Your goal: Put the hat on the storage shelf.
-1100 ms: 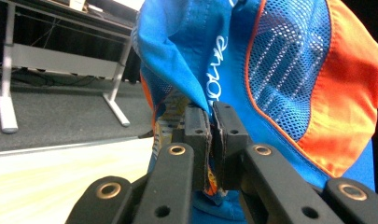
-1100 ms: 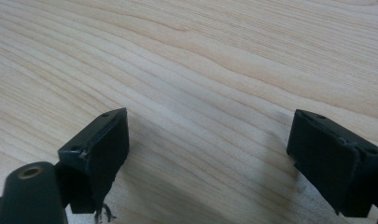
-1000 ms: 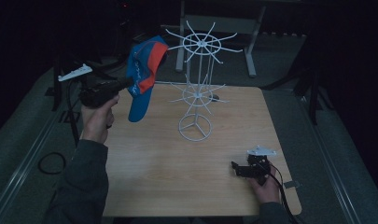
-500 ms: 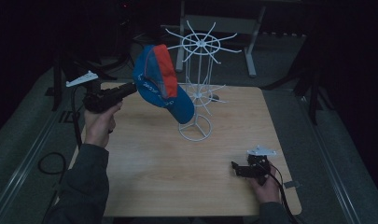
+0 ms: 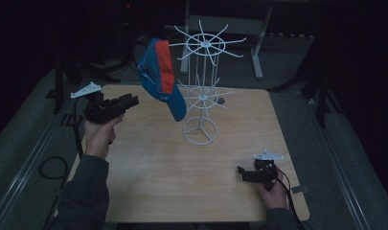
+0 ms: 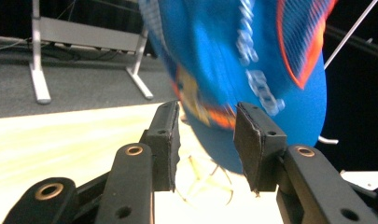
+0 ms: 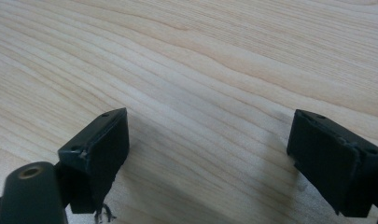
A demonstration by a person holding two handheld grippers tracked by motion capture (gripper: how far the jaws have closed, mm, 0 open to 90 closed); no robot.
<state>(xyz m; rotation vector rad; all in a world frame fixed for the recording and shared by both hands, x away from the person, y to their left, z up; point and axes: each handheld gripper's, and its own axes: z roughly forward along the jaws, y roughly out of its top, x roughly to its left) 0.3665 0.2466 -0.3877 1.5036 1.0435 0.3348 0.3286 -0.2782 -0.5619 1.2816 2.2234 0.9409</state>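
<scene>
Two grippers at one wooden table (image 5: 182, 187), one in each hand.

Left gripper (image 5: 131, 99): up in the air over the left edge of the table, in the left hand (image 5: 98, 136). Points across at the cap (image 5: 159, 76). Jaws partway apart, just been opening. Nothing between them, nothing squeezed. Let go, then. Close to the cap but not touching it.

Cap: blue with an orange part. Up high, at the left side of the white wire rack (image 5: 204, 45), right by the top wheel of thin arms. Brim down, tip low over the table, near the smaller lower wheel. Hard to tell just which arm it hangs on.

From the left gripper view, the two black jaws (image 6: 206, 140) wide enough for a gap, and the cap (image 6: 270, 56) past that gap, big, blue and a bit blurry. Under it, the round foot of the rack (image 6: 210, 179) on the pale wood.

Rack: in the middle of the table, toward the far side, standing straight on its ring foot.

Right gripper (image 5: 242, 172): low at the near right part of the table, in the right hand (image 5: 273, 194), well away from the rack and the cap. Jaws (image 7: 205, 158) spread wide, with bare wood (image 7: 200, 56) between them. Holds nothing.
</scene>
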